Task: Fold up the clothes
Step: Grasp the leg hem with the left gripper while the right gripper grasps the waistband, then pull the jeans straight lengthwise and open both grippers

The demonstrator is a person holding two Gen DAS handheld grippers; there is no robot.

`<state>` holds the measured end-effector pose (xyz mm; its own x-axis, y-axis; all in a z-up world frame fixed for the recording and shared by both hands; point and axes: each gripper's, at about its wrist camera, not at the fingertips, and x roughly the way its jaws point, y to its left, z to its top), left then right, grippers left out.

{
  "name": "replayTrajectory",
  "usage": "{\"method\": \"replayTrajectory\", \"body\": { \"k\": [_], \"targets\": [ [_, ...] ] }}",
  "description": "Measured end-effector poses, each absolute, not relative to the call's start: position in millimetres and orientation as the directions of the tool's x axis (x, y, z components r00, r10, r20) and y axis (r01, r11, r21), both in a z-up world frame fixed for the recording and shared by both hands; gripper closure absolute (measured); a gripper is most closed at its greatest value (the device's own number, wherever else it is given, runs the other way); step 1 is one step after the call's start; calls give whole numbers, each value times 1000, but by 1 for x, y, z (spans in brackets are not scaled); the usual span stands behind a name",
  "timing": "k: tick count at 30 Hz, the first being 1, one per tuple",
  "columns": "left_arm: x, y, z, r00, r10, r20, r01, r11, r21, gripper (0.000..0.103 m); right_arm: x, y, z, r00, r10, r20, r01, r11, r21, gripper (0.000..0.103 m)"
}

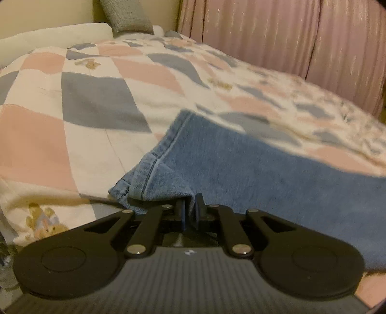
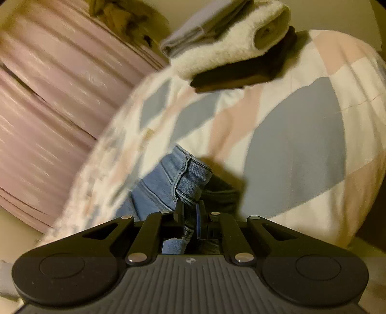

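blue jeans (image 1: 253, 166), thick and a bit heavy, soft enough to bend but stiff at the seams; not slippery, not easy to break; likely to sag in the middle when lifted from two ends; best taken by the thick parts, the hem at one end and the waist at the other, since those edges give the pads something firm to bite; faded light blue, with a darker stitched line along the hem and a folded cuff corner in the left wrist view; lying across a bed quilt (image 1: 96, 101) with pink, grey and white squares and small bear pictures; left gripper (image 1: 190, 210) squeezed almost closed, pinching a fold of the jeans near the hem, cloth plainly between the pads; right gripper (image 2: 190, 212) also squeezed almost closed, pinching the bunched waist end of the jeans (image 2: 190, 176), where a belt loop and thick band show; a pile of folded clothes (image 2: 229, 48) farther back on the quilt in the right wrist view, fluffy white over dark; pink curtain (image 1: 289, 36) behind the bed; grey pillow (image 1: 125, 17) near the wall.
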<state>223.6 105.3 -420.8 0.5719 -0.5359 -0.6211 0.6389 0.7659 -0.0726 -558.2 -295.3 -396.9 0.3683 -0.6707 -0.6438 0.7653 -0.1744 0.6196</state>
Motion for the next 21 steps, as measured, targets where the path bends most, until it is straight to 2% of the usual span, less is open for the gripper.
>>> {"method": "replayTrajectory", "body": {
  "k": [1, 3, 5, 6, 7, 9, 10, 12, 14, 15, 17, 18, 19, 21],
  "targets": [
    [221, 104, -422, 579, -528, -621, 641, 765, -53, 93, -556, -301, -406, 357, -642, -679, 781, -194, 594, 96],
    [218, 105, -416, 587, -514, -626, 639, 768, -31, 92, -555, -301, -411, 350, -641, -684, 789, -192, 584, 96],
    [216, 108, -407, 603, -493, -628, 635, 773, 3, 86, -552, -300, -402, 341, -641, -687, 811, -169, 560, 82],
    [216, 110, -402, 614, -478, -628, 631, 776, 26, 80, -550, -298, -394, 298, -646, -703, 847, -162, 507, 62],
    [215, 113, -397, 632, -456, -627, 619, 783, 54, 73, -547, -296, -385, 247, -651, -717, 881, -156, 446, 57],
    [212, 118, -388, 685, -400, -609, 573, 812, 112, 71, -539, -288, -368, 127, -689, -713, 945, -135, 299, 54],
    [211, 120, -383, 710, -371, -598, 549, 824, 140, 74, -535, -283, -360, 66, -711, -700, 964, -136, 228, 53],
    [208, 123, -373, 751, -327, -574, 494, 855, 159, 75, -527, -269, -346, 60, -774, -630, 978, -82, 194, 53],
    [205, 124, -365, 786, -278, -552, 420, 895, 148, 75, -512, -259, -340, 149, -803, -577, 976, 25, 216, 53],
    [199, 121, -362, 789, -302, -536, 433, 891, 135, 79, -502, -256, -342, 196, -799, -569, 973, 85, 216, 53],
    [186, 113, -357, 787, -355, -505, 468, 876, 113, 79, -480, -253, -346, 290, -777, -559, 956, 205, 211, 54],
    [178, 105, -358, 755, -414, -509, 535, 837, 113, 76, -469, -253, -352, 315, -759, -569, 949, 246, 197, 54],
    [172, 96, -362, 729, -449, -517, 586, 800, 131, 72, -459, -252, -358, 336, -741, -581, 941, 285, 182, 54],
    [161, 73, -379, 690, -464, -555, 654, 728, 204, 72, -442, -255, -374, 345, -711, -613, 933, 334, 137, 54]
  ]
}}
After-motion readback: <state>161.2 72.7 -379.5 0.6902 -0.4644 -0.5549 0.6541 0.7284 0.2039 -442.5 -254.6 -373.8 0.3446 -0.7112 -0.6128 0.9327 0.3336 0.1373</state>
